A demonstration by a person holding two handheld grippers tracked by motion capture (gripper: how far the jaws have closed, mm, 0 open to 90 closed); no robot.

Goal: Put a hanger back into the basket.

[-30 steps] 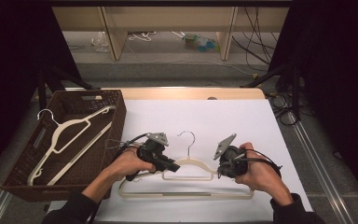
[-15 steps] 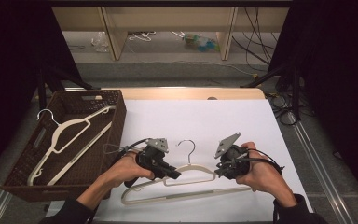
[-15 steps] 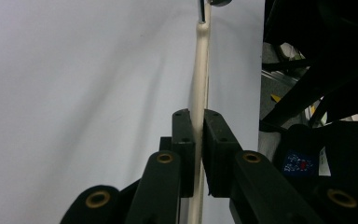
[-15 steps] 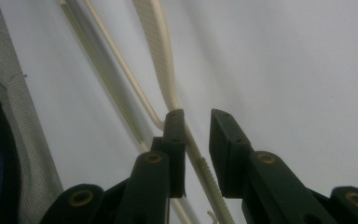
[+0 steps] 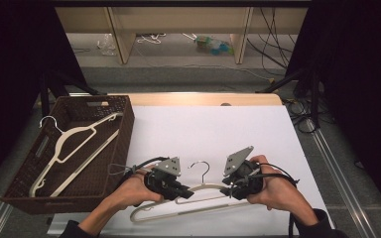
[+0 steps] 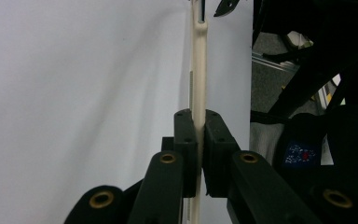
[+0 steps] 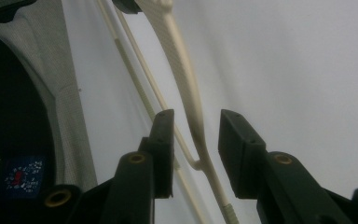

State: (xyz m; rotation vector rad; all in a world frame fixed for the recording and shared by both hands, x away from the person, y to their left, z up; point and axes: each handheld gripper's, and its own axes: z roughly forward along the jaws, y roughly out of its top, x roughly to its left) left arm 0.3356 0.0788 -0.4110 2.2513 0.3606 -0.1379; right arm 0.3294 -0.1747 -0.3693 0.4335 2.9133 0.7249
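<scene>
Left gripper view has the left gripper (image 6: 198, 154) pinching the cream hanger (image 6: 198, 88) tight on its shoulder, while the right gripper (image 7: 196, 140) sits spread with the hanger's other shoulder between its jaws, not squeezed. The hanger lies at the near edge of the white table (image 5: 218, 134). My worry: lifted from one side only, it'd likely swing or twist out. Count: one hanger on the table, one more hanger (image 5: 72, 144) in the one brown basket (image 5: 25, 186) further left.
</scene>
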